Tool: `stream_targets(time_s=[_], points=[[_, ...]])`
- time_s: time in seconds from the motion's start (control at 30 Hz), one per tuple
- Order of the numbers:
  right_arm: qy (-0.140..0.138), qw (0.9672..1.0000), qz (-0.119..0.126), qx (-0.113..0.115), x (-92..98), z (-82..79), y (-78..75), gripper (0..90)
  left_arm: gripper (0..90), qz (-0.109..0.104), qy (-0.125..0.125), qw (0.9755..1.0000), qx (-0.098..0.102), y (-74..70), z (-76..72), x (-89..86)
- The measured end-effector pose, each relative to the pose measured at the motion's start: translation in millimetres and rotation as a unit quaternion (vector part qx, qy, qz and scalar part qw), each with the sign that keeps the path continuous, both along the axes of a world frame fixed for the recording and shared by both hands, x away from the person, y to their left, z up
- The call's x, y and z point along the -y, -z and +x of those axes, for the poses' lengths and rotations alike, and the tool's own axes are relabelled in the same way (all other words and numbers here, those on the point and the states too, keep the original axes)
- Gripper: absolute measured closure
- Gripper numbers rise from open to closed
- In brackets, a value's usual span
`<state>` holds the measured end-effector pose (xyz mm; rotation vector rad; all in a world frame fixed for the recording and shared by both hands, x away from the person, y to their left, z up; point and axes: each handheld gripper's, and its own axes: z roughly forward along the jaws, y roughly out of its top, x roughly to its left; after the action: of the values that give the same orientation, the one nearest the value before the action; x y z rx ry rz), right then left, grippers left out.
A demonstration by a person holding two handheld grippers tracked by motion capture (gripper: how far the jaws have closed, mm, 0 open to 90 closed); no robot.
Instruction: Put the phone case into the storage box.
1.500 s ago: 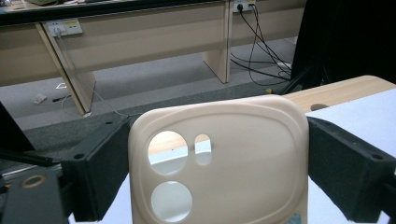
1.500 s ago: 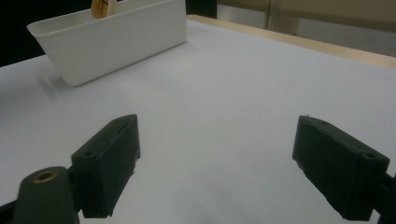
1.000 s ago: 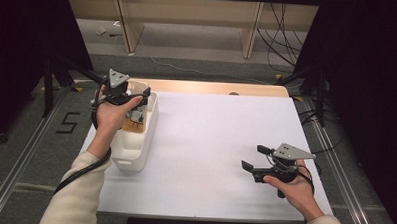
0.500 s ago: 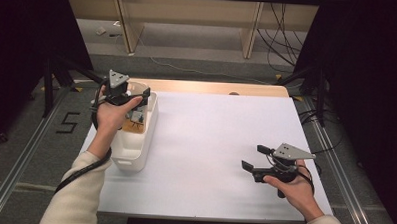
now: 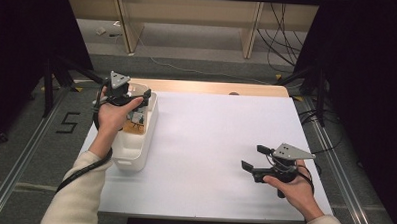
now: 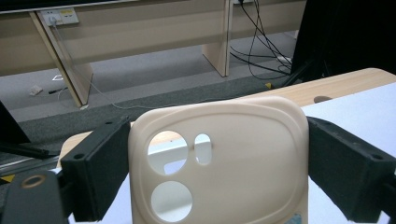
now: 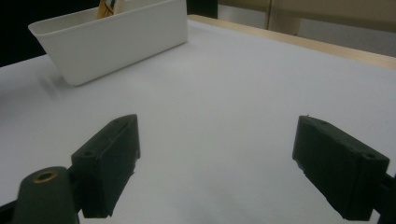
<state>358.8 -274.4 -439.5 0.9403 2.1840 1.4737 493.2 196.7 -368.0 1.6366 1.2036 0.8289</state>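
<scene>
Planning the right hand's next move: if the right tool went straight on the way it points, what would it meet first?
Probably the white bin. The right tool stands open over the bare white table, with nothing between; depth is hard to judge.

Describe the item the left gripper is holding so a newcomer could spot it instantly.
Start at the white table and find the white bin along its left edge. Above the bin's far end, the left gripper clamps a cream phone case. It stands out by its rounded corners and three camera cutouts, two round and one small slot.
</scene>
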Motion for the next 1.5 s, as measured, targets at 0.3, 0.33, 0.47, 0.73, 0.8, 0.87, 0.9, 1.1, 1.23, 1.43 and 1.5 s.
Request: stream_targets(time_s=[0.3, 0.33, 0.47, 0.73, 0.8, 0.87, 0.9, 1.1, 1.23, 1.43, 1.5], points=[[0.001, 1.0000, -0.001, -0.001, 0.4, 0.0, -0.1, 15.8, 11.1, -0.003, -0.001, 1.0000, -0.006, 3.3, 1.6, -0.7], [0.001, 1.0000, 0.000, -0.001, 0.4, -0.1, -0.2, 15.8, 11.1, -0.002, -0.001, 1.0000, -0.007, 3.6, 1.8, -0.8], [0.000, 1.0000, 0.000, -0.001, 0.3, -0.2, -0.2, 15.8, 11.1, -0.003, -0.001, 0.9999, -0.011, 5.1, 3.1, -0.9], [0.001, 1.0000, 0.002, -0.002, 0.5, 0.1, 0.0, 15.8, 11.2, -0.004, -0.002, 0.9999, -0.013, 5.2, 4.7, -0.6], [0.001, 1.0000, 0.003, -0.002, 0.3, -0.1, -0.1, 15.8, 11.2, -0.006, -0.003, 0.9999, -0.013, 5.0, 5.4, -1.1], [0.001, 1.0000, 0.004, -0.002, 0.2, -0.1, -0.1, 15.8, 11.2, -0.007, -0.004, 0.9999, -0.014, 4.4, 5.9, -1.8], [0.002, 1.0000, 0.004, -0.002, 0.3, 0.0, 0.0, 15.8, 11.2, -0.008, -0.005, 0.9999, -0.014, 4.0, 6.4, -2.2], [0.003, 1.0000, 0.004, -0.003, 0.3, 0.0, 0.2, 15.8, 11.2, -0.010, -0.007, 0.9998, -0.013, 3.8, 10.5, -1.7], [0.002, 1.0000, 0.004, -0.002, 0.3, 0.0, 0.1, 15.8, 11.2, -0.007, -0.008, 0.9999, -0.013, 3.3, 13.1, -0.4], [0.002, 1.0000, 0.004, -0.003, 0.5, 0.1, 0.1, 15.8, 11.2, -0.008, -0.010, 0.9998, -0.015, 3.0, 16.4, -1.1], [0.002, 1.0000, 0.004, -0.003, 0.4, -0.1, 0.1, 15.8, 11.2, -0.008, -0.010, 0.9998, -0.015, 3.4, 16.9, -0.7]])
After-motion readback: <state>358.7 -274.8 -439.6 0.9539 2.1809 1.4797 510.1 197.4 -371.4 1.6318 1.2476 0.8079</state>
